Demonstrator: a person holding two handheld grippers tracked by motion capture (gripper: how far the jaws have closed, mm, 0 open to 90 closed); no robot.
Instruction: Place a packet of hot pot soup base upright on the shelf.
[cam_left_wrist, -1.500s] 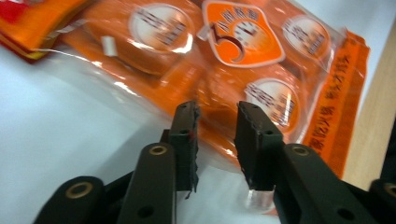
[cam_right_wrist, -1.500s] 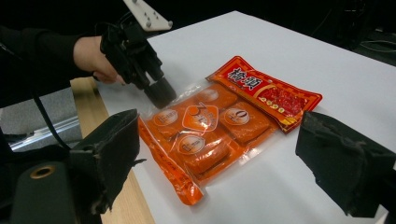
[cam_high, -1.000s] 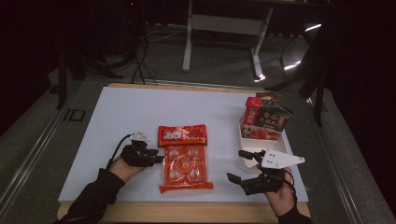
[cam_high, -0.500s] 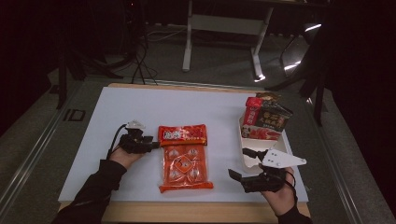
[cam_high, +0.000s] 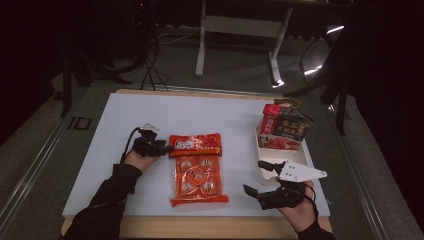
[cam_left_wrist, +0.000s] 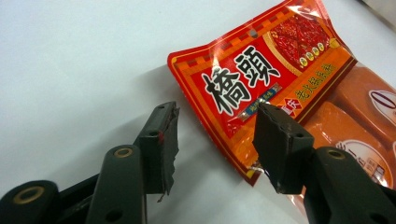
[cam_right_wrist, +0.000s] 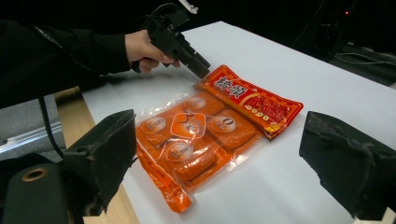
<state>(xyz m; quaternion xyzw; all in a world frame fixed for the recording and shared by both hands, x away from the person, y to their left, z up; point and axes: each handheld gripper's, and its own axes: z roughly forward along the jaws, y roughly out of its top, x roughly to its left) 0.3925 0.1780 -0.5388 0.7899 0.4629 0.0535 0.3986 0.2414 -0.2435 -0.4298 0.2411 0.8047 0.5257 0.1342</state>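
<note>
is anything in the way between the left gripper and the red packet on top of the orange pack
Nothing visible. The left gripper is already at the red packet, its jaws just opening and straddling the packet's near corner without pressing it. Only bare white table lies around that corner; the orange pack lies beneath the packet.

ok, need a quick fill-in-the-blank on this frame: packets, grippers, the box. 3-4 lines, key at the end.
1. The left gripper is at the corner of the ____ packet, its jaws having just been opening.
2. That packet lies over the top end of the bigger ____ pack of sealed portions.
3. The right gripper has ____ between its jaws.
4. The white box on the table's right side holds more ____.

Missing words: red; orange; nothing; packets
</note>
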